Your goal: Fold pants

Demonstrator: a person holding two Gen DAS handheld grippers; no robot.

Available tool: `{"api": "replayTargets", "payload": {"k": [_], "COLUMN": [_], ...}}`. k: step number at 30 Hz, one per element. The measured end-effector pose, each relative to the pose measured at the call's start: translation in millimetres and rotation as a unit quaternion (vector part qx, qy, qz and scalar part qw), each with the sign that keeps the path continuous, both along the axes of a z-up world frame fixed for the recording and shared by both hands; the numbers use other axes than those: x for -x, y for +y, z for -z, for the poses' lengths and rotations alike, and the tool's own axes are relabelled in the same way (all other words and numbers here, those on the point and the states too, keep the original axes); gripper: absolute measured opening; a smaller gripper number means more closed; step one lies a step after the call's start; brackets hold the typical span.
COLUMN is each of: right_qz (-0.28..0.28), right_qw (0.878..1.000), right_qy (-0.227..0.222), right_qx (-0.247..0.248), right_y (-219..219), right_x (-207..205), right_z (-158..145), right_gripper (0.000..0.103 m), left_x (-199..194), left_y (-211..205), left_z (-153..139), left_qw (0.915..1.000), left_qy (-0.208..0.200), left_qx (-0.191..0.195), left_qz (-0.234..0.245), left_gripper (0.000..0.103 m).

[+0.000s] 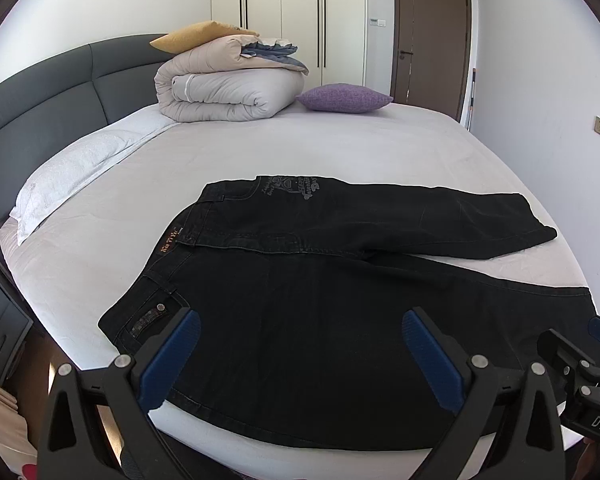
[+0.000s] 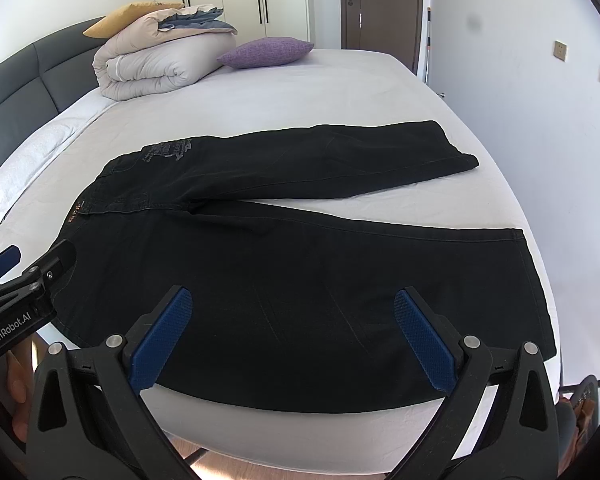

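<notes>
Your left gripper [image 1: 300, 344] has its fingers spread wide apart, nothing between them; below them lie the pants [image 1: 320, 300], near the waistband end. Your right gripper [image 2: 292, 328] is likewise wide apart and holds nothing, over the nearer leg.

Pants: black denim, laid flat on the bed [image 1: 260, 148], waistband toward the headboard [image 1: 40, 96], legs pointing away from it and splayed in a V with a wedge of sheet between.

View differences: the left wrist view shows the waistband corner with a rivet and an orange-stitched label, plus a dark nightstand [image 1: 0, 328] just beside the bed below the headboard. The right wrist view shows the whole hem of the nearer leg reaching close to the bed's edge, and your left gripper's side with white lettering. Both views show grey embroidery on the hip of the farther leg.

Around the pants: a folded quilt [image 1: 224, 88], cream with a blue-grey layer on top, sits on the bed just beside the headboard; a mustard cushion [image 1: 196, 36] rests on it. A purple cushion [image 1: 344, 98] lies just beside the quilt, on the side away from the headboard. A white pillow [image 1: 72, 176] lies between headboard and pants. Nothing lies on the pants.

Textures: sheet pale, lightly creased; headboard grey, padded panels; finger pads [image 2: 162, 336] blue, ribbed. Behind the bed are white wardrobe doors [image 1: 284, 12] and a brown door [image 1: 432, 32].
</notes>
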State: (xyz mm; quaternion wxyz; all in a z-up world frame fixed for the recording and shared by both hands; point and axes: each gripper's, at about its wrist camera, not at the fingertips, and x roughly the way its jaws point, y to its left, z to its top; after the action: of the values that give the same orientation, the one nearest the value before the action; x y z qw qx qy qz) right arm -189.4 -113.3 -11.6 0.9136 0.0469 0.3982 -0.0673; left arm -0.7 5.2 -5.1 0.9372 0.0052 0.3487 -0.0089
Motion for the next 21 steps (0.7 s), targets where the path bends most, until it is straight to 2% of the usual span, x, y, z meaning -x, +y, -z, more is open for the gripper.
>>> {"api": "replayTargets", "payload": {"k": [21], "right_qz": [-0.001], "right_qw": [1.000], "right_qy": [0.000], "right_qx": [-0.002], "right_y": [3.1], "right_x": [0.1], "right_z": [0.5], "right_gripper": [0.103], "left_x": [5.2], "left_y": [10.4], "left_z": [10.4], "left_qw": [1.0000], "left_qy": [0.000], "left_qx": [0.000], "left_qz": [-0.001], "left_gripper": [0.103]}}
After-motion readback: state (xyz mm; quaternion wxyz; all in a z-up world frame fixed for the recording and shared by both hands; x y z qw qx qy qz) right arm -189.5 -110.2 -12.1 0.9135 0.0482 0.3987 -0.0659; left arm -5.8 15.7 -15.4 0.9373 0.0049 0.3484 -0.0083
